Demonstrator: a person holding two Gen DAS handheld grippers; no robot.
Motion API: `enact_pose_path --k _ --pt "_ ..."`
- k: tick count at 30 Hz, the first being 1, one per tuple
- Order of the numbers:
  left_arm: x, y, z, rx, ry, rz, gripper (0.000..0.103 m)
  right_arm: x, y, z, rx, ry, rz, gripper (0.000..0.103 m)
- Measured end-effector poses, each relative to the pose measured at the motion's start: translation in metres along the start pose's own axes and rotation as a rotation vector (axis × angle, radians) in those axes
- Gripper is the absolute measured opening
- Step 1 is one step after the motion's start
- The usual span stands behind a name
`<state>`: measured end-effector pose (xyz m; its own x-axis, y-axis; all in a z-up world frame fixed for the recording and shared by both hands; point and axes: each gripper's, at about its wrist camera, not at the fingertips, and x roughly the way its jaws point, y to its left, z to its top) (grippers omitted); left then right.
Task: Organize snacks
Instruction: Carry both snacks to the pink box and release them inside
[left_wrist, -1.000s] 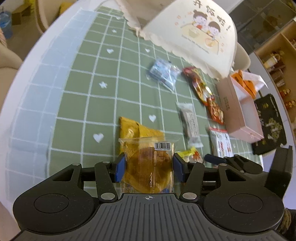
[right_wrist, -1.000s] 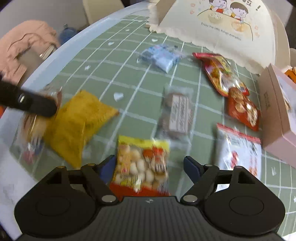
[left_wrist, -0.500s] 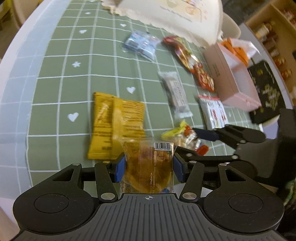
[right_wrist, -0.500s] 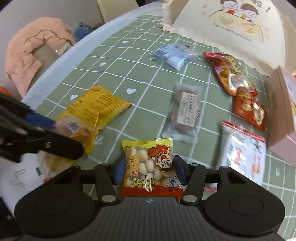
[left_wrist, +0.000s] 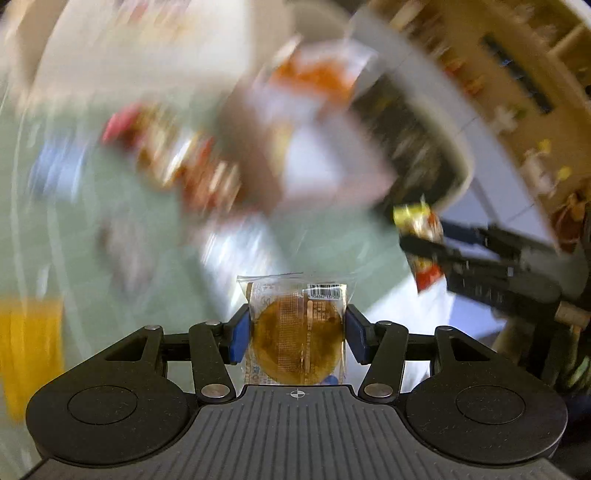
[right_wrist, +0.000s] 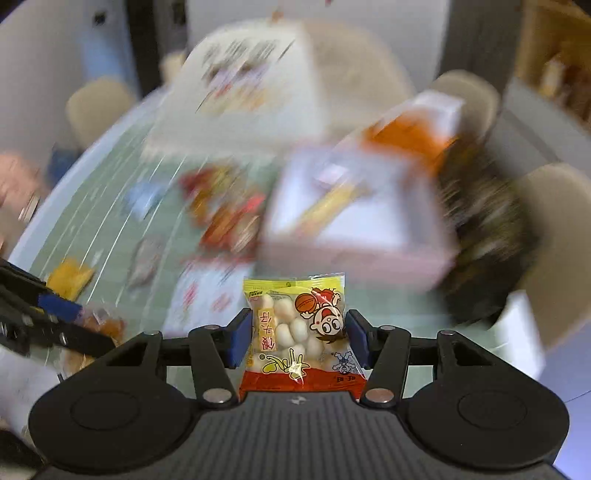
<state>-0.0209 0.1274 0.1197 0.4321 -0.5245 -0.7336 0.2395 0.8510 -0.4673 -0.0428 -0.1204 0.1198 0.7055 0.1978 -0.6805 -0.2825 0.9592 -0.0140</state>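
Both claws were loaded: left gripper (left_wrist: 297, 334) clamped the round-cake packet (left_wrist: 297, 332), right gripper (right_wrist: 295, 338) pinched the yellow snack bag (right_wrist: 299, 332). Pink box (right_wrist: 354, 221) lay at twelve o'clock, nearer the right.

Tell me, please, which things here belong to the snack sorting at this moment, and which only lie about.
In the job:
- round cake packet, clamped in the left hand-held gripper
- yellow-and-red snack bag, clamped in the right hand-held gripper
- pink box, blurred

Lying about:
- yellow packet on the green cloth
- red packets, blurred
- beige chairs
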Motion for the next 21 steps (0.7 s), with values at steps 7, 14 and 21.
enact_pose_path --k 7,14,21 --pt "0.030 -0.058 0.117 0.110 -0.258 0.013 0.058 -0.027 -0.069 0.079 0.068 -0.204 -0.090 0.055" --pt "0.176 -0.045 0.152 -0.001 -0.070 0.031 0.058 0.008 -0.089 0.105 0.062 -0.181 -0.073 0.055" --pt "0.177 -0.031 0.104 -0.095 -0.144 0.000 0.056 0.045 -0.101 0.111 0.101 -0.101 -0.028 0.055"
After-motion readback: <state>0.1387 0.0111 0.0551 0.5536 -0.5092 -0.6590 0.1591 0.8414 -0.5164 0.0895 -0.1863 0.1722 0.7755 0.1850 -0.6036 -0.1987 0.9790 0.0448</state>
